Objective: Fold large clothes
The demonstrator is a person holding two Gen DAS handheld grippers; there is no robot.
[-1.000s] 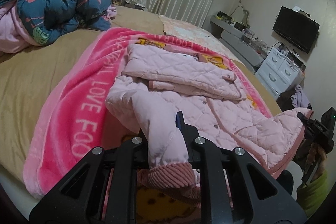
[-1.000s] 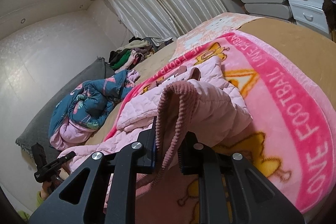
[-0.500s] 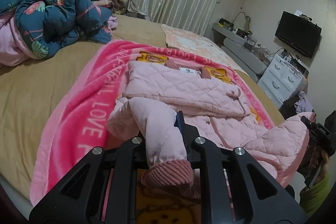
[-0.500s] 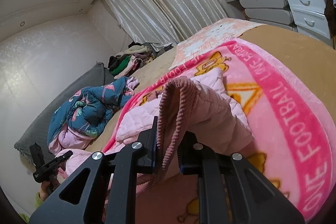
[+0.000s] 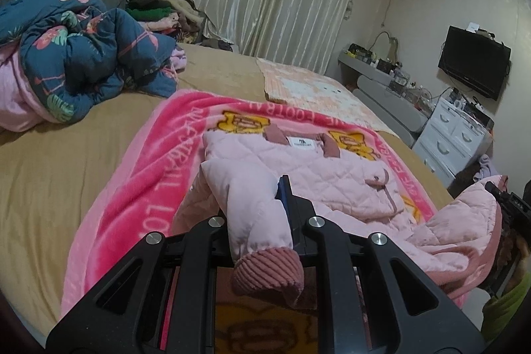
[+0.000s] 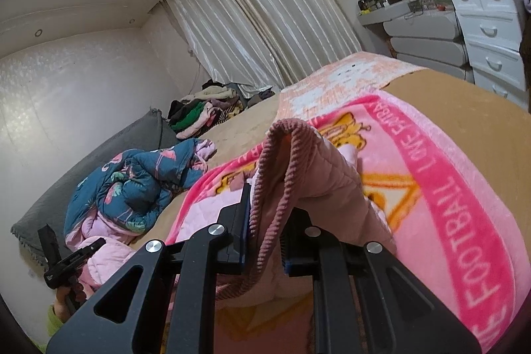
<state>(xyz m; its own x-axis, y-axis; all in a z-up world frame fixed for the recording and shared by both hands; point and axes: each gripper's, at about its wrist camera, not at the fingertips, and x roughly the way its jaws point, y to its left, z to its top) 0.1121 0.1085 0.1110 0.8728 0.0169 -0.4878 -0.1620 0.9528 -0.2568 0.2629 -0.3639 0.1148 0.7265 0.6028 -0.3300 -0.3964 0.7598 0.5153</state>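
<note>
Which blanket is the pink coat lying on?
The bright pink blanket with white letters and yellow cartoon bears. The pink coat lies on it. The dark blue flowery one is bunched up farther back, with no coat on it.

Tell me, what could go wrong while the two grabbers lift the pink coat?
The left gripper pinches only the sleeve near its ribbed cuff, so it might slip out. The right gripper grips a thin hem edge of the pink jacket. Lifting could also drag the pink blanket askew.
</note>
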